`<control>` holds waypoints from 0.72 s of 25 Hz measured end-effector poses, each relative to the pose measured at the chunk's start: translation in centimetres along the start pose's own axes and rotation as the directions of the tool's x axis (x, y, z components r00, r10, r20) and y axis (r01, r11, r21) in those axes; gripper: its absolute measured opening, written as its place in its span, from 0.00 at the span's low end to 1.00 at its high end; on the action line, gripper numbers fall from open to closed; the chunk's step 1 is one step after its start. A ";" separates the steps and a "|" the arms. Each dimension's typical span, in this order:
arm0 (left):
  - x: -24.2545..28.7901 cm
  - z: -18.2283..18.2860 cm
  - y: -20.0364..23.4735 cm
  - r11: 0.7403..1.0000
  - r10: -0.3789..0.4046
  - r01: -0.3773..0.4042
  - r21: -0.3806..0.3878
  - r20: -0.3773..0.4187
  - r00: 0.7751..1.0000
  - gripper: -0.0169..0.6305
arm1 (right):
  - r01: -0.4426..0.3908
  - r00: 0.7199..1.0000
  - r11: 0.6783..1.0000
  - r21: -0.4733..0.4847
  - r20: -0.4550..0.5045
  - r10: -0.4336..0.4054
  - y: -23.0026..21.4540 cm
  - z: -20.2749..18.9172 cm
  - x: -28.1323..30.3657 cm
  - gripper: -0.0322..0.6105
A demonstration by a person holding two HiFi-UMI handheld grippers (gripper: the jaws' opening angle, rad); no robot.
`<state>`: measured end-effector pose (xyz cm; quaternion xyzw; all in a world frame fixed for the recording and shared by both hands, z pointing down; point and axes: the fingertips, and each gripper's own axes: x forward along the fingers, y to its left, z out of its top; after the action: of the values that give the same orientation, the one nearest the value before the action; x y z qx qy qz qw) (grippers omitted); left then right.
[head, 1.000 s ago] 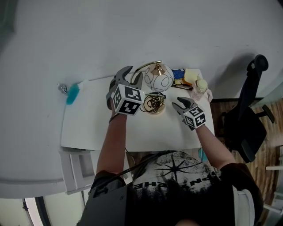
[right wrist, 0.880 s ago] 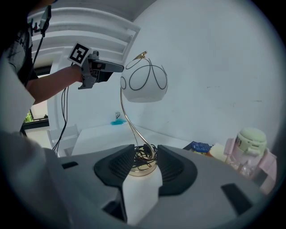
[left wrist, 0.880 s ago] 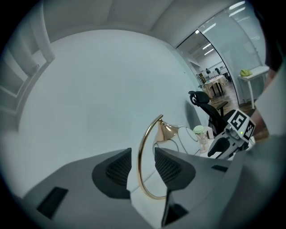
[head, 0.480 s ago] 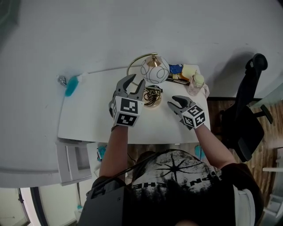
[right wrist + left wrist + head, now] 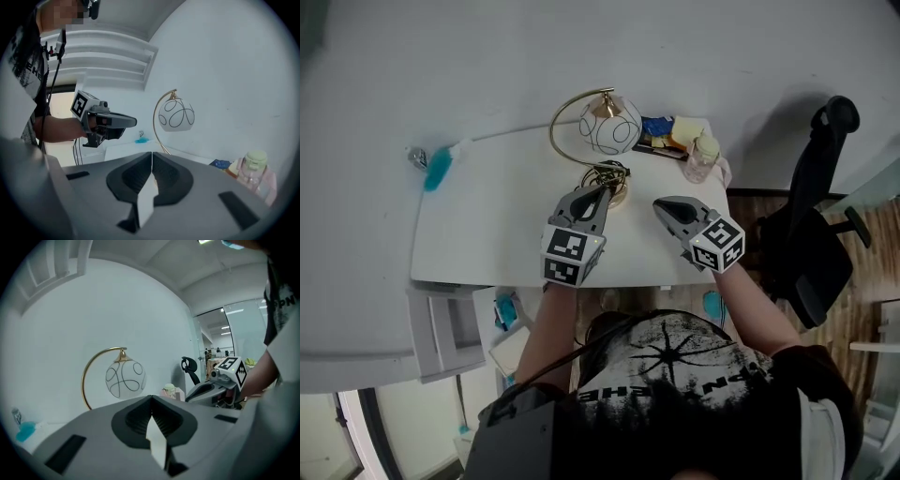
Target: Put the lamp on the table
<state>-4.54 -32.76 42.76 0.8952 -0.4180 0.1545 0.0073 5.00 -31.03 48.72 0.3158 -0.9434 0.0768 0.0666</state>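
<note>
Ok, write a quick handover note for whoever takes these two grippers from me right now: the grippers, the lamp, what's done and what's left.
Left gripper: jaws have just closed, now shut with nothing between them. In the head view its tip is close to the lamp's base.
Right gripper: jaws have just closed too, shut and empty, held above the near right part of the table.
Lamp: stands upright on the white table, with its gold arc and globe shade. Neither gripper holds it.
Done: the lamp is on the table.
Left: nothing that shows, probably only drawing both grippers back clear of it.
</note>
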 end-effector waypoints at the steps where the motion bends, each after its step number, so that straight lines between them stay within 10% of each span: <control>1: -0.1 -0.6 -0.7 1.000 -0.010 0.010 -0.013 -0.002 1.000 0.05 | 0.003 1.000 1.000 0.000 0.003 -0.003 0.1 0.1 -0.4 0.08; 18: -0.6 -4.1 -7.5 0.994 -0.107 0.105 -0.035 -0.052 0.993 0.05 | 0.044 0.999 0.998 0.034 0.018 -0.045 1.0 -0.5 -6.3 0.08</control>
<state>-0.33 -26.85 47.39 0.9115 -0.3719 0.1711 0.0411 9.41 -26.43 48.05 0.3385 -0.9352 0.0884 0.0542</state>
